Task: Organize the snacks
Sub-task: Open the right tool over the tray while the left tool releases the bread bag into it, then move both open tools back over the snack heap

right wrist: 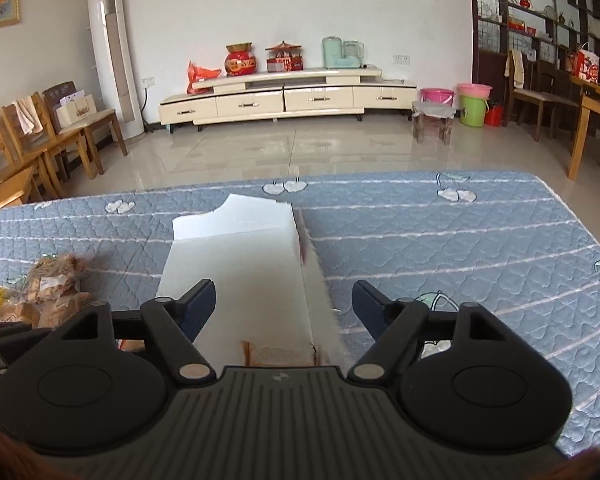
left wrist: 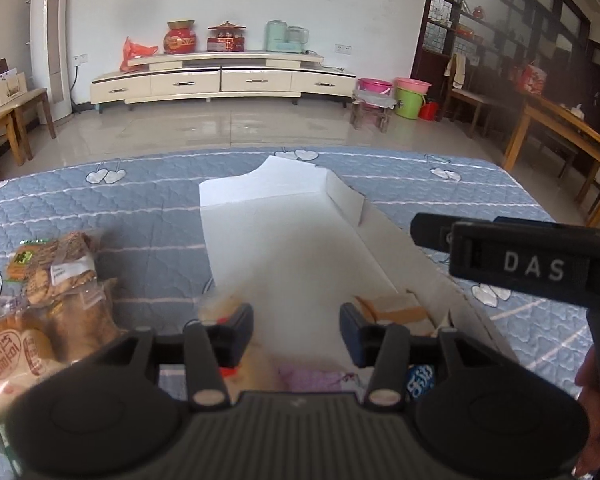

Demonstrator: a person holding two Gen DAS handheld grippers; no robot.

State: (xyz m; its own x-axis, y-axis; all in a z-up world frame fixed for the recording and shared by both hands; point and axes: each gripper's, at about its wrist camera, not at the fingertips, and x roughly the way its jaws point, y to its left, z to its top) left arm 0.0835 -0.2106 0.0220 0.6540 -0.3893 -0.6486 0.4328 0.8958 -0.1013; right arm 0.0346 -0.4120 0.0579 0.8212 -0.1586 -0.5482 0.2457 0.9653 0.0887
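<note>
A white open cardboard box (left wrist: 284, 240) lies on the blue quilted bed (left wrist: 100, 216); it also shows in the right wrist view (right wrist: 252, 264). A pile of bagged cookies and pastries (left wrist: 48, 304) lies left of the box, seen also in the right wrist view (right wrist: 48, 292). My left gripper (left wrist: 296, 332) is open over the box's near end, above a pale snack packet (left wrist: 260, 364) and a purple packet (left wrist: 316, 378); it holds nothing. My right gripper (right wrist: 284, 308) is open and empty over the box's right wall. Its body shows at the right of the left wrist view (left wrist: 532, 264).
A blue packet (left wrist: 420, 380) peeks out beside my left gripper's right finger. Beyond the bed are a tiled floor, a cream TV cabinet (right wrist: 284, 100), wooden chairs (right wrist: 40, 140) at left, buckets (right wrist: 474, 106) and a wooden table (right wrist: 596, 120) at right.
</note>
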